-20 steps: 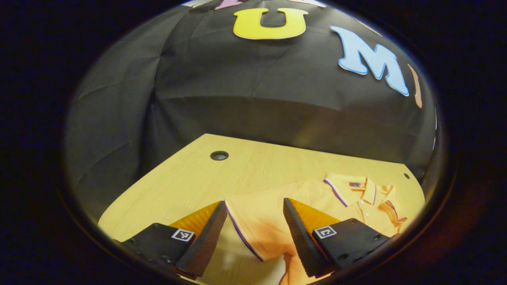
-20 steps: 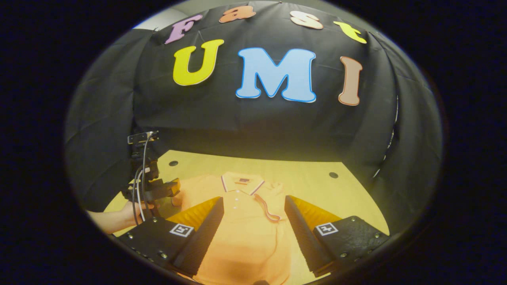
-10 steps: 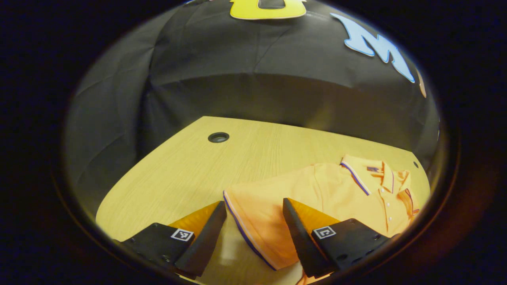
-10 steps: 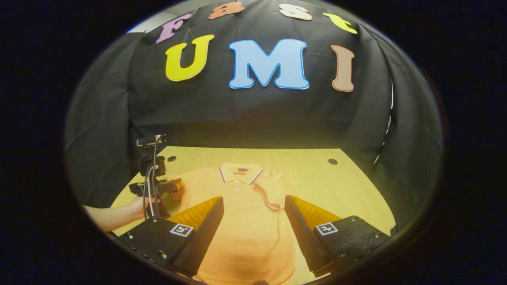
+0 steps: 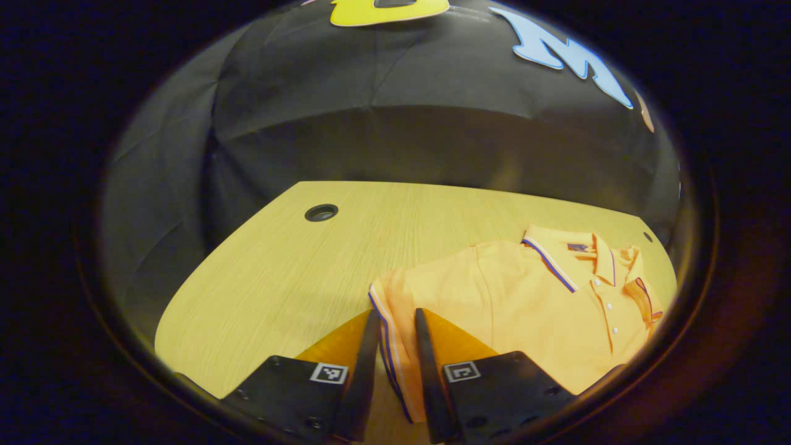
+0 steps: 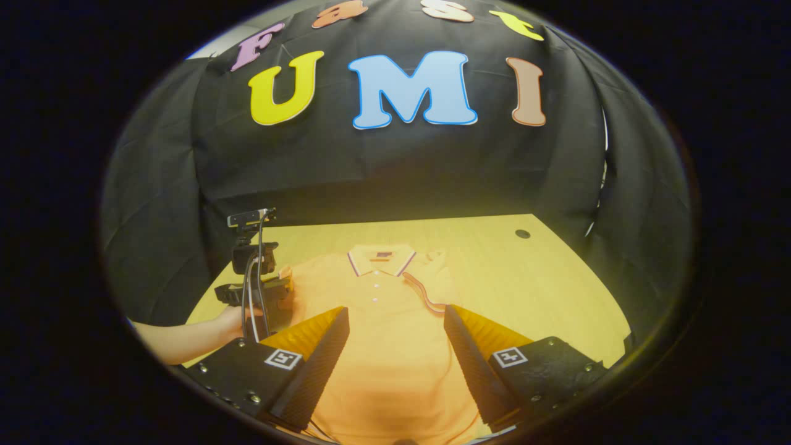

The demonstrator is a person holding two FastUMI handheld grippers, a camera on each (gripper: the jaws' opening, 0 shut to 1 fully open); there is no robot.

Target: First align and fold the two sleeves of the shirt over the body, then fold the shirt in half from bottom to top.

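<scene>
Closer together now than half a second ago, the fingers of the left gripper pinch the striped cuff of the sleeve between them. Before, they stood wide apart around it. This sleeve belongs to the orange shirt, which lies flat and face up on the wooden table, collar toward the booth's wall. I think the gripper holds the cuff so it can lift the sleeve and lay it over the body.

On the other side, the other sleeve already lies folded in over the chest. The right gripper hangs above the lower part of the shirt with its fingers spread wide, gripping nothing. It seems to wait its turn.

A small dark tag sits inside the collar, too small to read. Each gripper has little square marker stickers, which hold patterns, not words.

A hand holds the left gripper from the side.
</scene>
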